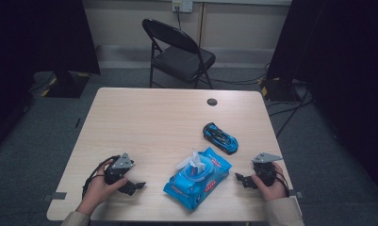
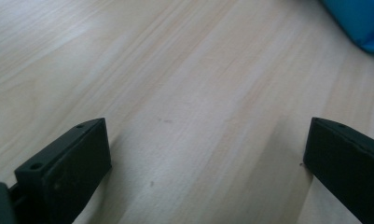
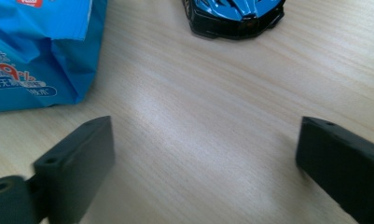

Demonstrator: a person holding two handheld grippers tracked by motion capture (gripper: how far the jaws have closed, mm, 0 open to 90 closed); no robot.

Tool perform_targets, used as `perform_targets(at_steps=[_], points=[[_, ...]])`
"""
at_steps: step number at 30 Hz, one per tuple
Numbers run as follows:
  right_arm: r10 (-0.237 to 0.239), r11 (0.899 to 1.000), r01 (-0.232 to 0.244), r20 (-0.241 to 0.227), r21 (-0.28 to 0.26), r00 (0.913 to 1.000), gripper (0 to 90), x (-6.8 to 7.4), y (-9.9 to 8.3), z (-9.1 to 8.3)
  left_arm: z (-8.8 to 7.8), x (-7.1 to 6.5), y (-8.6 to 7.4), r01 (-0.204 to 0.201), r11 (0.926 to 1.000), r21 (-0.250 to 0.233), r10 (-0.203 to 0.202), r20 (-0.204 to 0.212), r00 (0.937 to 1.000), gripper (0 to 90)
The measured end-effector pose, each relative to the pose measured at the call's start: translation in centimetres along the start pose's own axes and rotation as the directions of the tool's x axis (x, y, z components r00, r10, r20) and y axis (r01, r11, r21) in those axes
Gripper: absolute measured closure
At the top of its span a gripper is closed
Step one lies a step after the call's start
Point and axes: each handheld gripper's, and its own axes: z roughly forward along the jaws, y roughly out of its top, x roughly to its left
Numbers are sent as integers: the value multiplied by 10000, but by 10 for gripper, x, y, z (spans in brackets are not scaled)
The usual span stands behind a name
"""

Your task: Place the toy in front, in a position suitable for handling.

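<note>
blue wipes pack [image 1: 197, 178] flap open, white wipe [image 1: 190, 161] sticking out

Wooden table [image 1: 144, 117] carries blue wipes pack [image 1: 197, 177] and toy car [image 1: 219, 137].

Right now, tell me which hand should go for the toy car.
Right. The right gripper rests open nearer the toy car, with bare table between them; the wipes pack lies between the left gripper and the car.

wide-apart black fingers [image 3: 72, 168] over bare table [image 3: 198, 116], blue wipes pack [image 3: 40, 51] left, blue toy car [image 3: 236, 14] ahead
</note>
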Motion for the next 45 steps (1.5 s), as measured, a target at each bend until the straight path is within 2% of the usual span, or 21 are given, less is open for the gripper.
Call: perform_targets(at_steps=[1,2,3,4,5,6,10,12,13,16,20,21,24,26,29,32,37,39,45], points=[[-27,10000,27,-32,7,10000,101,-1,0,-2,0,-2,2,-16,9999,-164,18,96,10000,99],[-74,9999,74,-15,-73,10000,103,-1,0,-5,-1,-5,4,-76,9999,-139,80,278,9996,205],[-70,9998,69,-76,-175,9999,104,-1,1,-7,-1,-7,5,-97,9999,-130,102,427,9990,222],[-73,9996,68,-152,-270,9999,104,-1,2,-10,0,-9,7,-111,9998,-176,119,451,9989,164],[-17,9993,8,-238,-371,9997,104,0,2,-13,0,-12,8,-186,9997,-179,194,496,9986,148],[-13,9988,-7,-410,-480,9992,111,1,3,-15,-1,-14,9,-204,9996,-208,216,594,9980,187],[-489,9976,441,-899,-540,9947,119,12,7,-21,-2,-23,14,-110,9987,-505,166,1105,9937,162],[-830,9957,796,-724,-483,9939,116,18,9,-21,-3,-29,17,-242,9993,-292,282,1448,9891,158],[-942,9949,915,-670,-414,9933,116,21,11,-21,-2,-32,18,-236,9992,-333,284,1531,9878,159],[-1333,9904,1279,-1194,-522,9838,117,28,14,-22,0,-42,24,-378,9983,-453,455,1822,9822,159],[-1974,9800,1882,-1936,-653,9610,118,39,16,-20,5,-58,34,-958,9916,-867,1140,2370,9648,165],[-2062,9782,1967,-1997,-665,9579,118,42,17,-18,8,-61,36,-1059,9902,-907,1254,2473,9608,164],[-2123,9769,2012,-2161,-723,9530,119,48,20,-13,15,-69,40,-1231,9878,-957,1439,2559,9559,166],[-2160,9757,2002,-2388,-891,9467,111,52,22,-11,19,-73,42,-1254,9868,-1025,1487,2665,9523,167],[-2154,9751,1973,-2215,-1009,9511,102,57,26,-8,23,-76,45,-1238,9864,-1080,1497,2811,9479,168],[-1967,9782,1757,-2211,-1109,9552,81,59,29,-5,27,-79,48,-993,9885,-1142,1285,2865,9494,168],[-1984,9790,1860,-1794,-836,9636,72,67,31,2,30,-80,50,-1011,9890,-1083,1284,2860,9496,175],[-2035,9783,1934,-1726,-736,9637,51,70,33,5,29,-79,49,-1018,9894,-1036,1275,2837,9504,182],[-1805,9829,1734,-1398,-612,9736,0,80,41,13,25,-74,47,-794,9917,-1015,1054,2838,9531,184]])
